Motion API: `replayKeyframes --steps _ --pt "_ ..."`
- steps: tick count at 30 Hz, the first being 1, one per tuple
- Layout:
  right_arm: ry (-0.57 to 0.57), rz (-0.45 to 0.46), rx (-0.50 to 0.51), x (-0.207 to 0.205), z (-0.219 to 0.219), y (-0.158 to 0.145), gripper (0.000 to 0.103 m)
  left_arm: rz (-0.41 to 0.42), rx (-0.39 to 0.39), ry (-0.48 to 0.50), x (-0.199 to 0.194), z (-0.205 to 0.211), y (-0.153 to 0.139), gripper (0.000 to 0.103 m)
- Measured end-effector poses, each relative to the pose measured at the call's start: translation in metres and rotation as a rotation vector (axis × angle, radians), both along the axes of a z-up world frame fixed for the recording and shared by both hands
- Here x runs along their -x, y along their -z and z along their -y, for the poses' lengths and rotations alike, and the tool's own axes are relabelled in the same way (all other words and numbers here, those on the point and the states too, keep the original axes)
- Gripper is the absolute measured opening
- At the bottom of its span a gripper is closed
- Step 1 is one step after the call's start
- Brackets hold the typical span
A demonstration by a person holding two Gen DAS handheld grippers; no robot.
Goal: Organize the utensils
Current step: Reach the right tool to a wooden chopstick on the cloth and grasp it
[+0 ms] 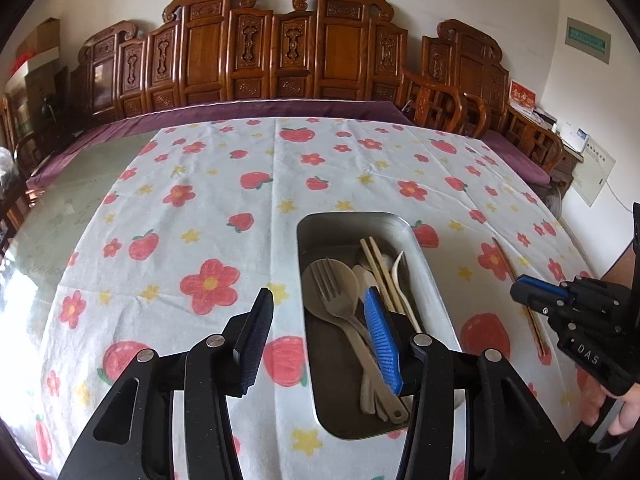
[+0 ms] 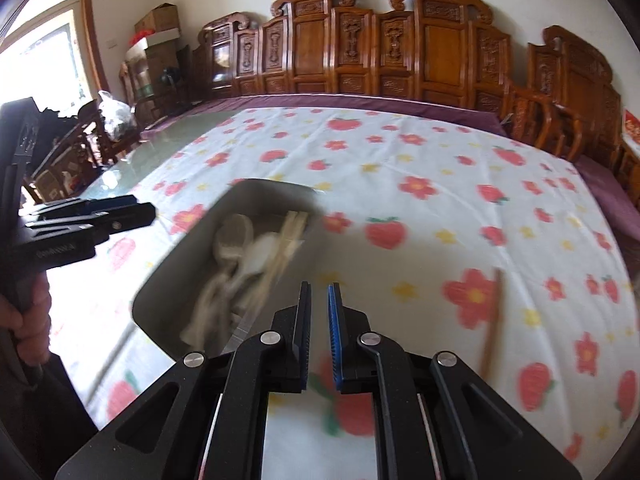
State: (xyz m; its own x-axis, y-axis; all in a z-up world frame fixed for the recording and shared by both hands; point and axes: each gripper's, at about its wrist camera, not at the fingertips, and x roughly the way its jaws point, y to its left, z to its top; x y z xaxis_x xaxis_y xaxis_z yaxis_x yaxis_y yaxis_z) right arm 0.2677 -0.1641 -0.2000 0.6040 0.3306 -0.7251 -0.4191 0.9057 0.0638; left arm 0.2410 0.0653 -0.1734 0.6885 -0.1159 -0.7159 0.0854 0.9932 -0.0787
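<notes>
Left wrist view. Left gripper point(image 1: 320, 334) fingers stand apart with nothing between them; only tablecloth point(image 1: 224, 200) shows in the gap. The metal tray point(image 1: 352, 220) lies just ahead of and partly under the blue-padded right finger, whose tip overlaps the tray's contents. In the tray: a beige fork point(image 1: 334, 300) lying on a beige spoon point(image 1: 344, 280), a pair of pale chopsticks point(image 1: 378, 268), and a thin white utensil point(image 1: 400, 280) beside them, all roughly lengthwise, handles toward the camera. Well off to the right of the fingers, one reddish-brown chopstick point(image 1: 516, 280) lies on the cloth outside the tray. The right gripper point(image 1: 520, 290) sits over its middle, tips drawn close; whether they touch the stick cannot be told from here.

Right wrist view, blurred. Right gripper point(image 2: 319, 320) fingers are nearly together, a narrow slit between the pads, nothing held in it. The tray point(image 2: 192, 264) sits ahead and to the left of the fingertips, its utensils a pale smear. The loose chopstick point(image 2: 492, 320) lies on the cloth to the right of the fingers, apart from them. The left gripper point(image 2: 132, 210) shows at the far left, beyond the tray.

Judgement: mostly done. Most utensils are gathered in the tray; the one stray chopstick seems the only piece left to bring in.
</notes>
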Motion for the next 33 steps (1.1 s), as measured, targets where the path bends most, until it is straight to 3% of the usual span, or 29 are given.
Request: replayKeyframes --steps 9,21,33 --pt "0.127 -0.063 0.091 -0.004 0.082 0.040 0.011 0.011 -0.004 0.084 0.005 0.051 0.003 0.069" --pt "0.202 -0.153 0.058 -0.012 0.099 0.077 0.011 0.016 -0.032 0.169 0.020 0.103 0.016 0.070" --pt "0.203 -0.147 0.033 -0.015 0.100 0.078 0.011 0.014 -0.052 0.185 0.027 0.122 0.023 0.069"
